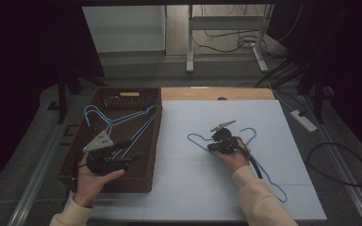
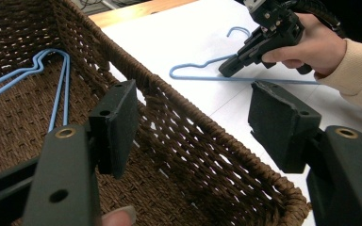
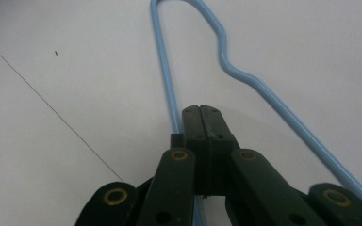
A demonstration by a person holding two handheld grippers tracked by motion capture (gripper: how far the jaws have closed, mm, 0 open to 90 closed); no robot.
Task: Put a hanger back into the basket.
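A blue wire hanger [image 1: 269,181] lies flat on the white table top [image 1: 193,188]. My right gripper [image 1: 210,148] is shut, its tips down on the hanger's long straight bar [image 3: 167,70] near the left end. In the right gripper view [image 3: 201,109] the wire runs under the closed jaws; whether it is pinched I cannot tell. My left gripper [image 1: 133,158] hovers open over the near part of a brown wicker basket [image 1: 156,141], with nothing between its pads [image 2: 118,117]. Two blue hangers [image 1: 118,120] lie inside the basket [image 2: 52,80]. The left gripper view also shows the right gripper [image 2: 226,70] on the hanger [image 2: 264,81].
The basket's woven wall [image 2: 207,141] stands between the two grippers. A wooden strip [image 1: 217,93] edges the table's far side. On the floor at the right lie a power strip [image 1: 304,120] and looping cables [image 1: 344,165].
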